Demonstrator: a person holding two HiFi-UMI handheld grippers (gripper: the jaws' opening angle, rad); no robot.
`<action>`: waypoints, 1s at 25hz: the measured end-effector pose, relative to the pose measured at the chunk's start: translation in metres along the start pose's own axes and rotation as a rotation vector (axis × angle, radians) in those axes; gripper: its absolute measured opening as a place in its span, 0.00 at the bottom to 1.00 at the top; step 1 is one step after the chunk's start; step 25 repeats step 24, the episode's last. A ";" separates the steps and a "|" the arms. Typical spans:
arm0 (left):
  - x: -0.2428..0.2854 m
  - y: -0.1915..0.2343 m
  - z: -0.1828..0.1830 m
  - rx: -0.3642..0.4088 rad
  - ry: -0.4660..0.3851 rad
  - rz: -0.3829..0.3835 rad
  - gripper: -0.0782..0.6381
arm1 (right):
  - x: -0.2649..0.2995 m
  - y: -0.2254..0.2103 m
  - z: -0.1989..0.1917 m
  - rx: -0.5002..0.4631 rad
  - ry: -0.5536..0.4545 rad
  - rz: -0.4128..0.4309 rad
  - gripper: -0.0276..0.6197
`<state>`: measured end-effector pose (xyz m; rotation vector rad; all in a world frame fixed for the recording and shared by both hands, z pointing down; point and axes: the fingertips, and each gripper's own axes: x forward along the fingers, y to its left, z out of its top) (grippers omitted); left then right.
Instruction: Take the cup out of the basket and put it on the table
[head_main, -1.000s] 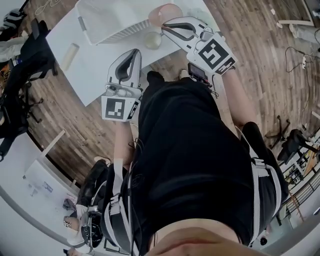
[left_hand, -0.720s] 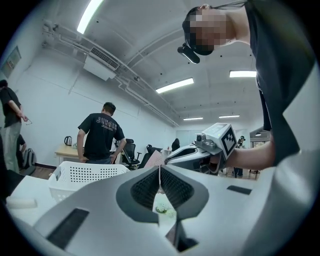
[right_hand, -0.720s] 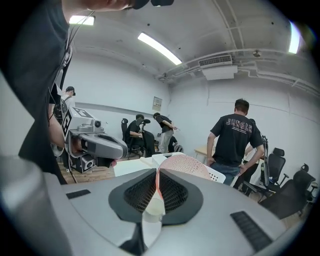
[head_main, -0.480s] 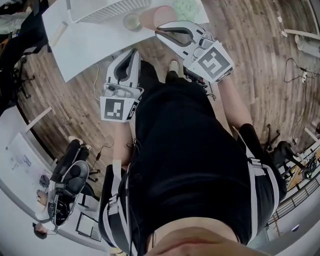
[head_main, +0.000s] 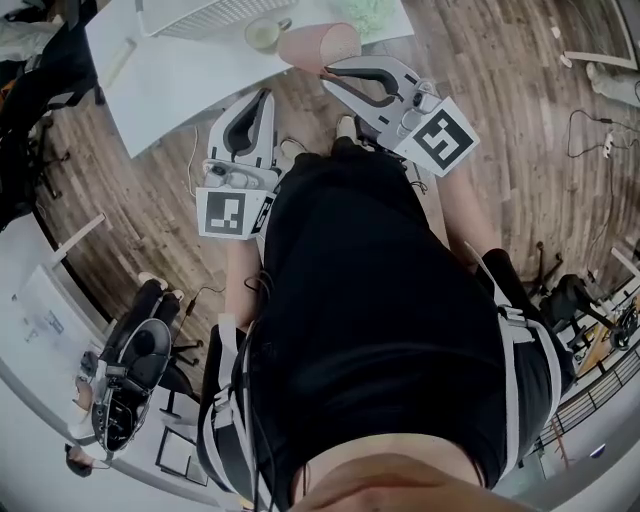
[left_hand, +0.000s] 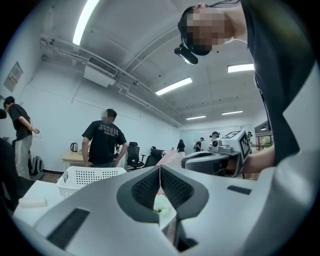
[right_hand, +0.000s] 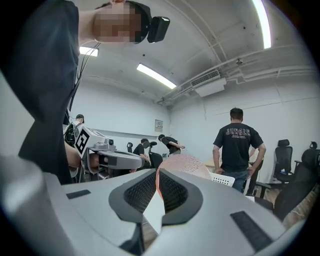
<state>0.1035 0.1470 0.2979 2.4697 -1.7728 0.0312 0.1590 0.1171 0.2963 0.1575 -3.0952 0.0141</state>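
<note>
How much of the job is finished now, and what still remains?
Done: the pink cup is out of the white basket. In hand: the right gripper is clamped on its rim, near the table edge. Remaining: set it down and release. The left gripper is shut, empty.

Basket (head_main: 210, 15) on table (head_main: 180, 85); cup (head_main: 315, 45) right of it, at the table's near edge.

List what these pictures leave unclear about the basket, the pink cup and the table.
Basket: head view, cut off by the top edge; in the left gripper view its own wall hides the inside.
Pink cup: right gripper view, the right gripper covers its base, so whether it touches the table is unclear.
Pale green thing: head view, cut by the top edge, too blurred to name.
</note>
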 end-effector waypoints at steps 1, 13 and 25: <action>-0.001 0.001 0.000 0.000 0.000 -0.004 0.14 | 0.000 0.004 -0.001 0.006 0.002 0.001 0.09; -0.024 0.013 0.003 0.011 -0.007 -0.031 0.14 | 0.023 0.024 0.005 0.001 0.001 0.005 0.09; -0.042 0.027 0.003 0.008 -0.015 -0.033 0.14 | 0.042 0.034 0.006 0.004 0.011 -0.009 0.09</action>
